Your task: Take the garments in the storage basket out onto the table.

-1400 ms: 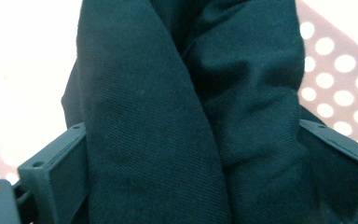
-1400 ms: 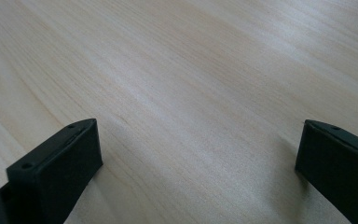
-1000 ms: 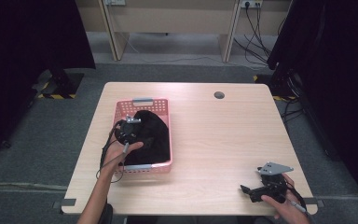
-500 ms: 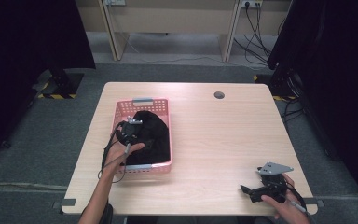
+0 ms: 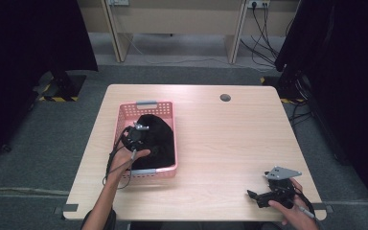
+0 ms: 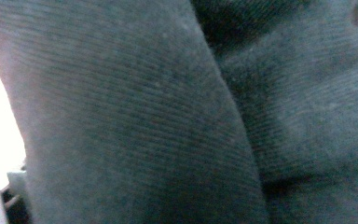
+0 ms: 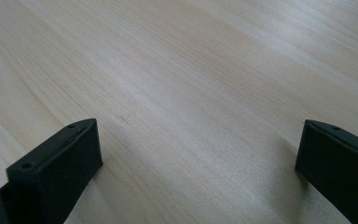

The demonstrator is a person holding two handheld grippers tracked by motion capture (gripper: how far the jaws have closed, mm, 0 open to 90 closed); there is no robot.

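Your high view is evenly lit and sharp on the table (image 5: pixel 230 143), black at both sides. Your left gripper view is dim and soft on dark cloth (image 6: pixel 168 116), blown white at its left edge. Your right gripper view is bright; the jaws cast soft shadows.

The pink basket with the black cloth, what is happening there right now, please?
A person works at a wooden table with tongs in each hand. The left tongs are down in the pink basket, pressed into the black cloth that fills it; the left gripper view sits right against the ribbed fabric, so I cannot tell whether they have gripped it. The right tongs rest open and empty near the table's front right corner.
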